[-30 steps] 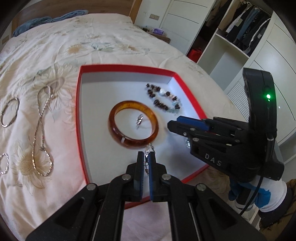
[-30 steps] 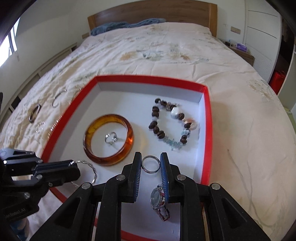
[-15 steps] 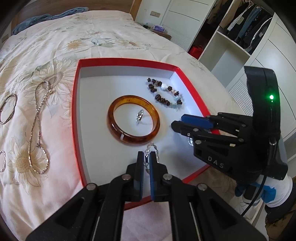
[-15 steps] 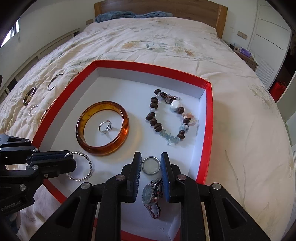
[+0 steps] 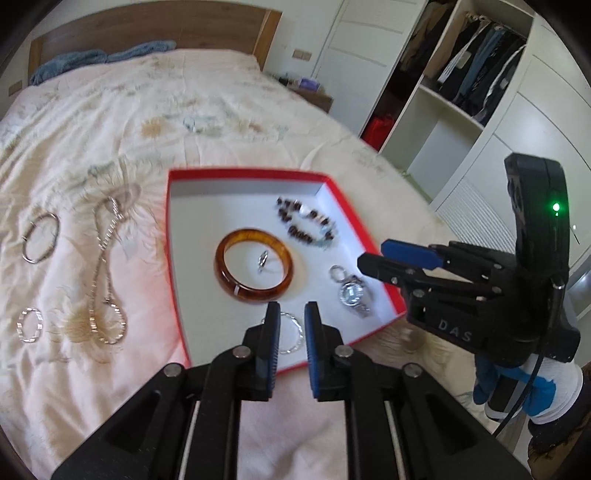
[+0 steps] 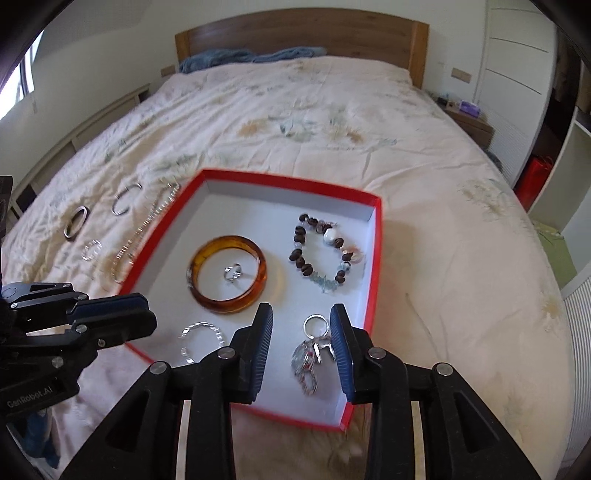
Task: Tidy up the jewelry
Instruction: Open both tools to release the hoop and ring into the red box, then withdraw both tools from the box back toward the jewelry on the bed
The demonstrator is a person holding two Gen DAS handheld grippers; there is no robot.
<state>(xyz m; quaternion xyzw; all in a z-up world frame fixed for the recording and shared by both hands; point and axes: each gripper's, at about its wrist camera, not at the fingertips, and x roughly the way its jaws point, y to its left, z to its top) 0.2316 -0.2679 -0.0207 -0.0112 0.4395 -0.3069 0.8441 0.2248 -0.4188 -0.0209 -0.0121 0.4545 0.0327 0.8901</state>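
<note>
A red-rimmed tray (image 6: 373,266) with a white floor sits on the flowered bedspread (image 6: 443,206). Inside it lie an amber bangle (image 6: 228,274) with a small silver ring (image 6: 232,272) in its middle, a beaded bracelet (image 6: 322,251) toward the far right corner, a twisted silver bangle (image 6: 200,339) near the front left edge, and a plain silver ring (image 6: 316,325) just beyond a wristwatch (image 6: 306,363) at the front right.

The left gripper (image 5: 290,332) hovers over the tray's near edge with its jaws a narrow gap apart and nothing between them; the twisted silver bangle (image 5: 290,332) lies on the tray floor below the fingertips. The right gripper (image 6: 301,332) stands wide, its pads either side of the plain ring and watch without clasping them; the watch is blurred, so whether a pad brushes it is hard to judge.

On the bedspread left of the tray, well apart from both grippers, lie a long silver chain (image 5: 105,273), a large hoop bangle (image 5: 40,238) and a small sparkly bracelet (image 5: 29,325). A wooden headboard (image 6: 299,33) closes the far end of the bed
</note>
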